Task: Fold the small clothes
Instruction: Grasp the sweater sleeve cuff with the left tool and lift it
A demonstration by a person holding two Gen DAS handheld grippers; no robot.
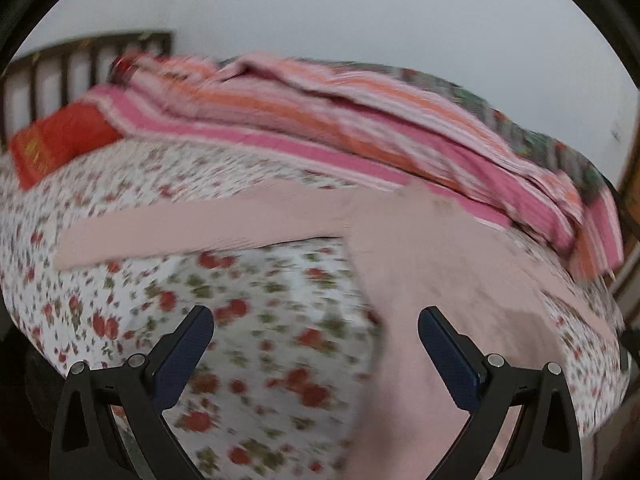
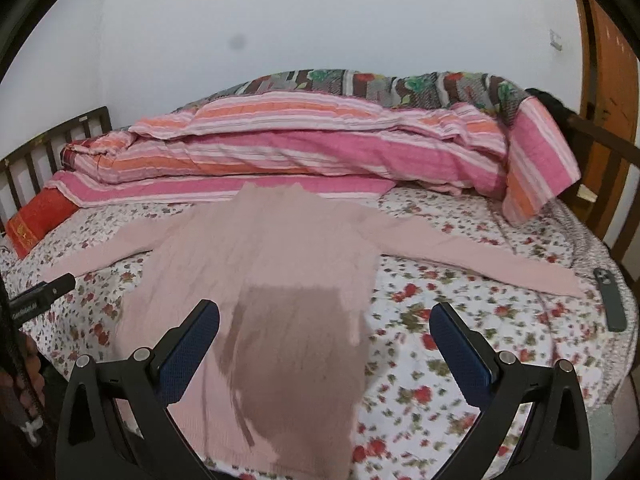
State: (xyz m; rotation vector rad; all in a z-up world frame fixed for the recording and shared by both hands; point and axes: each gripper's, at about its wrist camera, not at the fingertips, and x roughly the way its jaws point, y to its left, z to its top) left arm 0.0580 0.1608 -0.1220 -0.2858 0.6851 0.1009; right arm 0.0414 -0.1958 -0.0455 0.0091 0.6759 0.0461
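A pale pink long-sleeved sweater (image 2: pixel 264 248) lies flat on the flowered bedsheet (image 2: pixel 448 320), both sleeves spread out sideways, with a darker patch (image 2: pixel 292 336) on its lower body. My right gripper (image 2: pixel 324 320) hovers open above the sweater's lower right part, nothing between its fingers. In the blurred left wrist view the same sweater (image 1: pixel 432 272) runs down the right, its left sleeve (image 1: pixel 192 228) stretching left. My left gripper (image 1: pixel 316 324) is open over the sheet just left of the sweater's body. The left gripper's tip (image 2: pixel 44 292) shows at the right view's left edge.
A folded pink and orange striped quilt (image 2: pixel 304 148) lies along the far side of the bed. A red pillow (image 2: pixel 32 220) sits at the far left by the dark wooden headboard (image 2: pixel 52 140). A dark phone (image 2: pixel 610 300) rests near the bed's right edge.
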